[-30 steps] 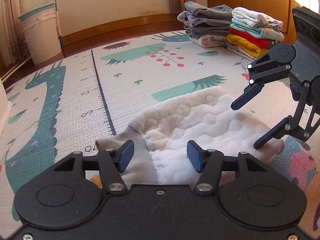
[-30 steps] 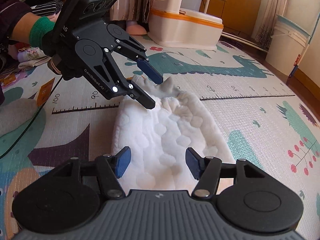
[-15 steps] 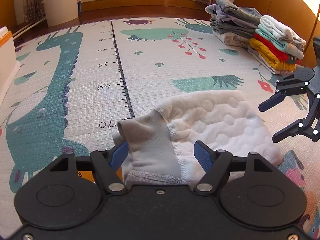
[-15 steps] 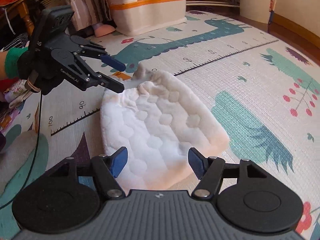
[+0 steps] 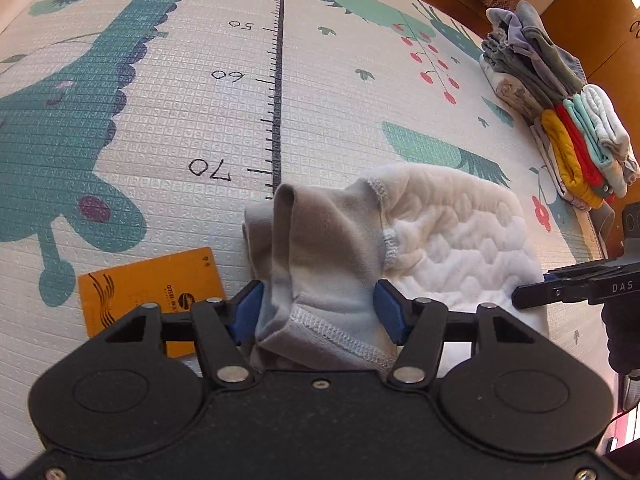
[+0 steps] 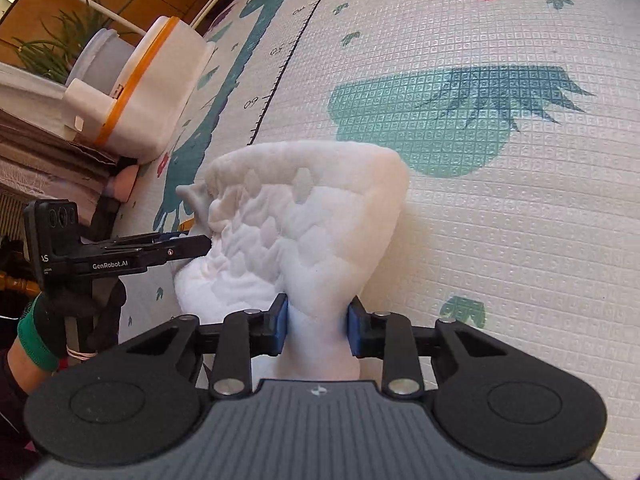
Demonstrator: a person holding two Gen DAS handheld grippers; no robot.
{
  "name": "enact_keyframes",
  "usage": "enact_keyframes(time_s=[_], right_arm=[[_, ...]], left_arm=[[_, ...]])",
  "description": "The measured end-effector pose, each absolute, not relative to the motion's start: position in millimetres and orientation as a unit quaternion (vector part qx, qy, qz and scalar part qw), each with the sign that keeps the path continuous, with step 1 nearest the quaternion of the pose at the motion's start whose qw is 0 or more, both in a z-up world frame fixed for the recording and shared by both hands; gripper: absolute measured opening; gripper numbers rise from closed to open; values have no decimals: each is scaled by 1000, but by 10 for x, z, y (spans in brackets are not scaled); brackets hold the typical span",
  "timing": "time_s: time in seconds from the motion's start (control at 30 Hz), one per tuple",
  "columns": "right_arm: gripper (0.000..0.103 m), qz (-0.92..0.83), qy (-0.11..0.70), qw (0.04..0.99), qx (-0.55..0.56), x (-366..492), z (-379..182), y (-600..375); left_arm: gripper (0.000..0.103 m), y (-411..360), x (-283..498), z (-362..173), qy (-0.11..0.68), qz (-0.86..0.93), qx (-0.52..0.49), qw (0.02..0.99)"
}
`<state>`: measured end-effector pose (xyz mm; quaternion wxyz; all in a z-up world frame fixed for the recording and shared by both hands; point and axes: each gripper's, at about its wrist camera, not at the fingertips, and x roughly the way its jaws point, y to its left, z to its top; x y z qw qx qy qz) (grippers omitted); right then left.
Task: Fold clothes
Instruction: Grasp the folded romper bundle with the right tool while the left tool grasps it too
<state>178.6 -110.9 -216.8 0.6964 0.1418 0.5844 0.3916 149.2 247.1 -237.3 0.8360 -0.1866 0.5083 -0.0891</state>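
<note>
My left gripper [image 5: 318,314], marked "GenRobot.AI", and right gripper [image 6: 316,330] each clamp the white quilted garment [image 6: 304,240] beside the mat's [image 5: 168,120] "70" mark.

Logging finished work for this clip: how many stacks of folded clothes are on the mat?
2. A grey pile at the mat's far right edge, and a colourful pile beside it, nearer the camera. More may sit out of view.
</note>
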Motion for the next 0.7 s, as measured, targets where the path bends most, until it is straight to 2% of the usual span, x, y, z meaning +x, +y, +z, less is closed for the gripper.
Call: enact_keyframes(time_s=[0.1, 0.17, 0.2, 0.23, 0.27, 0.3, 0.33, 0.5, 0.63, 0.67, 0.7], right_arm=[[30, 358, 574, 722, 144, 1956, -2101, -1531], [43, 335, 570, 738, 137, 2035, -2108, -1840], [45, 324, 565, 745, 143, 2057, -2113, -1987], [50, 316, 559, 750, 159, 2062, -2120, -2104], [58, 310, 555, 751, 177, 2065, -2128, -2198], [60, 309, 550, 752, 190, 2062, -2131, -2257], [62, 314, 545, 753, 194, 2059, -2143, -2264], [62, 347, 550, 739, 177, 2065, -2286, -2065], [48, 362, 560, 725, 173, 2031, -2413, -1977], [47, 362, 557, 727, 177, 2022, -2431, -1982], [46, 361, 554, 728, 180, 2013, -2448, -1986]], left_arm=[[58, 2168, 1528, -2358, 509, -131, -194, 828], [58, 1944, 1551, -2302, 502, -152, -175, 833], [58, 1944, 1557, -2290, 499, -149, -188, 833], [58, 1952, 1564, -2278, 495, -144, -202, 833], [60, 1990, 1568, -2287, 495, -138, -223, 828], [66, 2015, 1573, -2295, 497, -133, -235, 824], [67, 2029, 1579, -2314, 500, -126, -242, 822], [67, 2065, 1615, -2453, 511, -110, -305, 796], [69, 1959, 1621, -2526, 508, -118, -318, 792], [64, 1935, 1624, -2524, 505, -122, -318, 793], [47, 1911, 1628, -2523, 503, -125, -318, 794]])
